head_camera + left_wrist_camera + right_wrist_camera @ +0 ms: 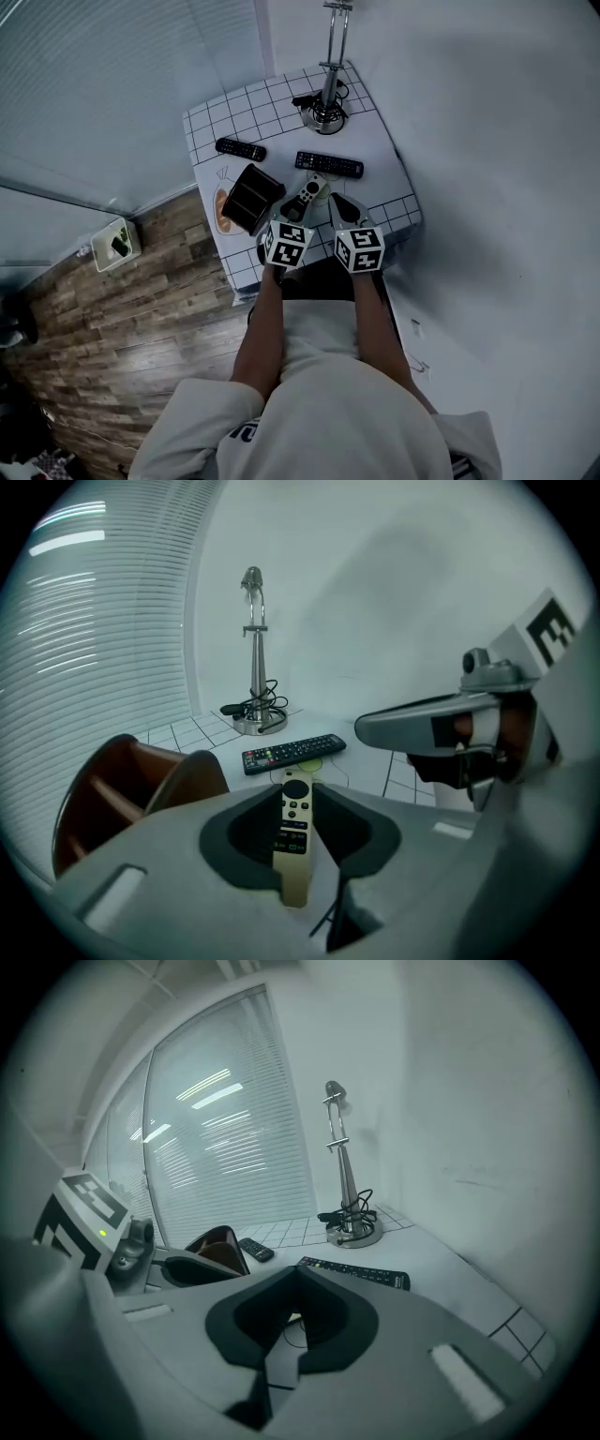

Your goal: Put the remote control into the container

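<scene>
Closing in: left claw (pixel 298 794) hangs over the pale remote (pixel 309 191), which lies on the table (pixel 380 141) and shows in the gap between the part-spread jaws; no pinch visible.
Remote axis: runs 6 to 12 o'clock along the left claw, round-pad end far.
Nearer hand: the left; right claw (pixel 293 1274) sits just beside at 3 o'clock, jaws pressed together, empty.
Container (pixel 192 772): dark brown, divided, at 10 o'clock from the left claw, just beside the remote; nothing seen in its compartments.
Next move, likely: pinch, lift, swing toward 10 o'clock.
Also on the table: black remote (pixel 329 164) just beyond at 12 o'clock; 2nd remote (pixel 241 149) behind the container.
</scene>
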Motion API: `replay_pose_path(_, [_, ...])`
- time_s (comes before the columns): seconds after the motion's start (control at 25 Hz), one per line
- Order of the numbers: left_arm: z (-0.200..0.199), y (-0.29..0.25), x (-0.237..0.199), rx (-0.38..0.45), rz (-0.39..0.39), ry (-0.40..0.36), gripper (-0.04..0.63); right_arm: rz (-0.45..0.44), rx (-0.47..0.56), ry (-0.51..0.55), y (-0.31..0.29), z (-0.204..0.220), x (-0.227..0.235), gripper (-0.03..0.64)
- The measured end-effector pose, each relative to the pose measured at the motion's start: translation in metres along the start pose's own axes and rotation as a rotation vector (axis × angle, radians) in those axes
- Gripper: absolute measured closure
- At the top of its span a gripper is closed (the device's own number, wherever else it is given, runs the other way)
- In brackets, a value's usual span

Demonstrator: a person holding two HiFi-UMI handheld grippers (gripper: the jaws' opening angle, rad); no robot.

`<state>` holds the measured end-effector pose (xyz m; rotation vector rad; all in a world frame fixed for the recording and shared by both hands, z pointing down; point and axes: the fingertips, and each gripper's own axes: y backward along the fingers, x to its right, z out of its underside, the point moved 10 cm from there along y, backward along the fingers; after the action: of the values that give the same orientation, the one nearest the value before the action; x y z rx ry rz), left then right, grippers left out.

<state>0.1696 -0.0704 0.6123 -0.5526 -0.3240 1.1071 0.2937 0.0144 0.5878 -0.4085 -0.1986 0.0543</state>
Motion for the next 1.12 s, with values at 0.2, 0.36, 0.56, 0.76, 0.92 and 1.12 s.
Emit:
replay_pose_path(0.2, [0.005, -0.034, 0.003, -0.092, 0.007, -0.105, 0.419, -0.008, -0.001, -0.013, -0.015, 0.017, 0.016, 0.614])
replay_pose_path(0.36, [0.011, -0.056, 0.007, -0.188, 0.031, -0.155, 0.35, -0.028, -0.002, -0.006, -0.025, 0.017, 0.023, 0.614])
replay_pose_path(0.56, [0.012, -0.074, 0.008, -0.235, 0.013, -0.144, 0.345, -0.04, 0.009, -0.007, -0.032, 0.013, 0.035, 0.614])
replay_pose_path(0.76, [0.009, -0.086, 0.005, -0.317, -0.002, -0.127, 0.342, -0.053, 0.0, -0.009, -0.038, 0.013, 0.046, 0.614])
replay_pose_path(0.92, [0.004, -0.089, 0.002, -0.356, 0.05, -0.105, 0.382, -0.067, -0.005, -0.021, -0.042, 0.011, 0.05, 0.614])
replay_pose_path(1.12, [-0.002, -0.075, -0.001, -0.307, 0.058, -0.023, 0.382, -0.087, -0.031, -0.061, -0.039, 0.004, 0.05, 0.614])
